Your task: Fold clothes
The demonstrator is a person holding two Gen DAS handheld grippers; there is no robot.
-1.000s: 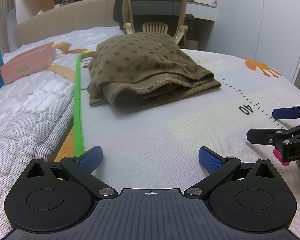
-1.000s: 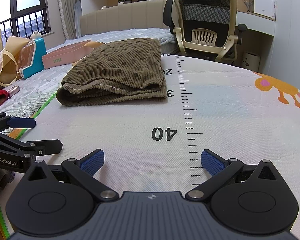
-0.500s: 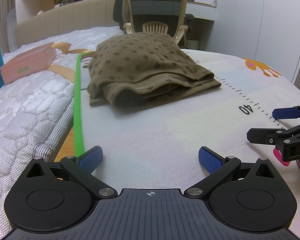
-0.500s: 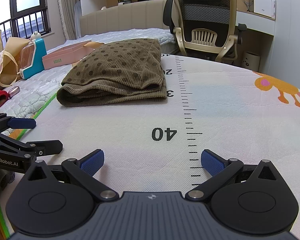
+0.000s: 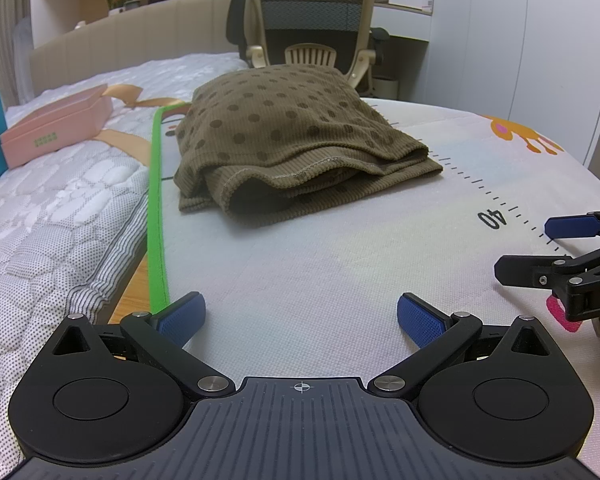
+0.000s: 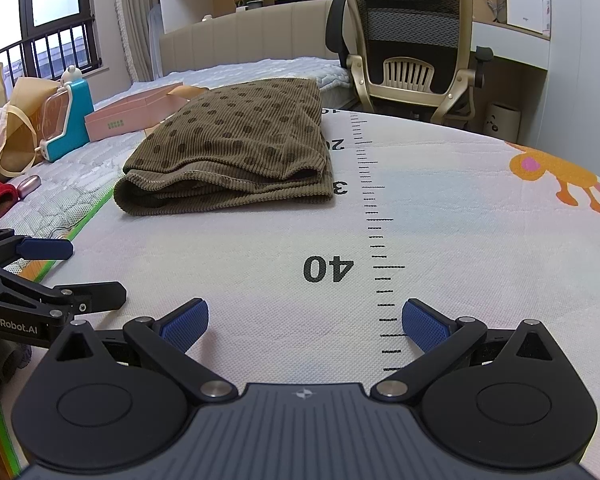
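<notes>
Two grippers sit low over the white mat [image 6: 460, 208] that I am working on, a padded sheet with a printed ruler scale, a "40" mark and an orange cartoon animal toward its right edge. Its left edge carries a bright green border [image 5: 156, 216], and beyond that lies a quilted mattress [image 5: 48, 216].

On the far left part of the mat rests the garment [image 6: 236, 152], an olive-brown ribbed knit with darker brown dots. It is folded into a thick, roughly rectangular bundle of several layers. The stitched hems face me, and the top layer bulges a little, leaving a dark gap between the layers at the near left corner. Its right side lies just beside the ruler scale, covering part of the "30" figure; its left side comes close to the green border.

My left gripper [image 5: 298, 320] is released, blue pads spread wide, nothing between them, near the mat's left edge. My right gripper [image 6: 304, 322] is likewise spread and empty, straddling the ruler scale below the "40". Both are well apart from the garment.

Behind the mat stands an office chair [image 6: 412, 56]. A pink box [image 5: 56, 128] and a teal case [image 6: 70, 120] lie on the mattress.
</notes>
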